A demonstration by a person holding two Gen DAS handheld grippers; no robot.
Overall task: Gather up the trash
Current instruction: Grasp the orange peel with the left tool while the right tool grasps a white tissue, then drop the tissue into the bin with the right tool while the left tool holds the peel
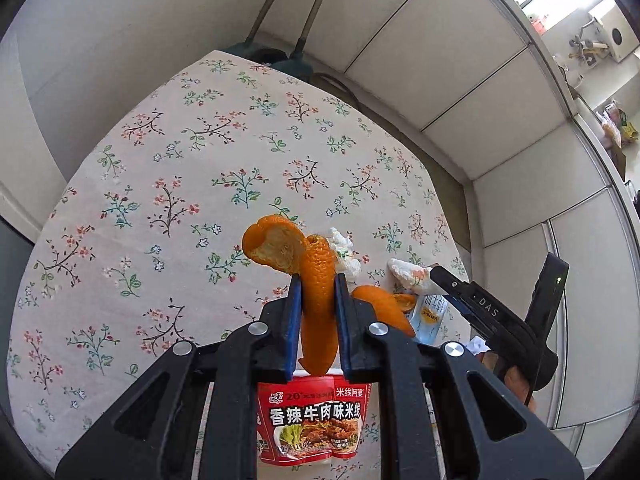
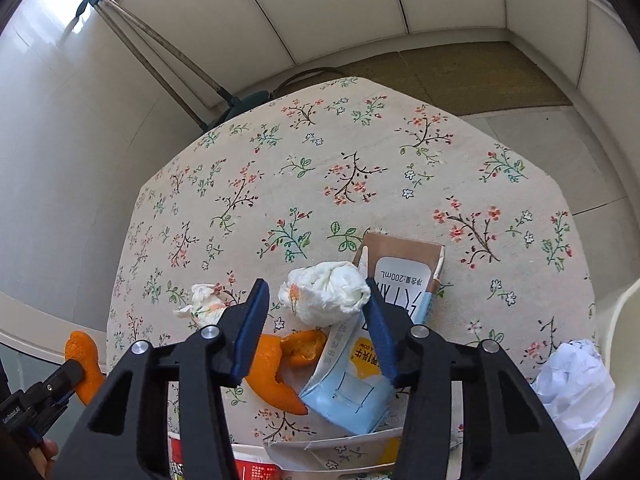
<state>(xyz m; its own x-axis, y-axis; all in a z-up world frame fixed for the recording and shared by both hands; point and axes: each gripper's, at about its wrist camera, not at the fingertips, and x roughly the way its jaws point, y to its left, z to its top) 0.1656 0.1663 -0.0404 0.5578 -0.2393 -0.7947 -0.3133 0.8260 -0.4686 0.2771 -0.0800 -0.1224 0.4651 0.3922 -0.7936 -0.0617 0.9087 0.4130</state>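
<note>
My left gripper (image 1: 318,280) is shut on a long strip of orange peel (image 1: 316,312) and holds it above the floral tablecloth (image 1: 160,200); the right wrist view shows that peel (image 2: 82,356) at the lower left. My right gripper (image 2: 315,283) stands open around a crumpled white tissue (image 2: 328,292). The right pad touches the tissue and a gap shows at the left pad. Under the tissue lies a flattened milk carton (image 2: 400,272). A second orange peel (image 2: 280,376) and a smaller tissue (image 2: 204,300) lie to its left.
A red noodle cup (image 1: 308,420) stands at the table's near edge below my left gripper. Crumpled white paper (image 2: 572,388) sits by a white curved rim at the right. Mop handles (image 2: 160,52) lean on the far wall, and a woven mat (image 2: 480,76) covers the floor.
</note>
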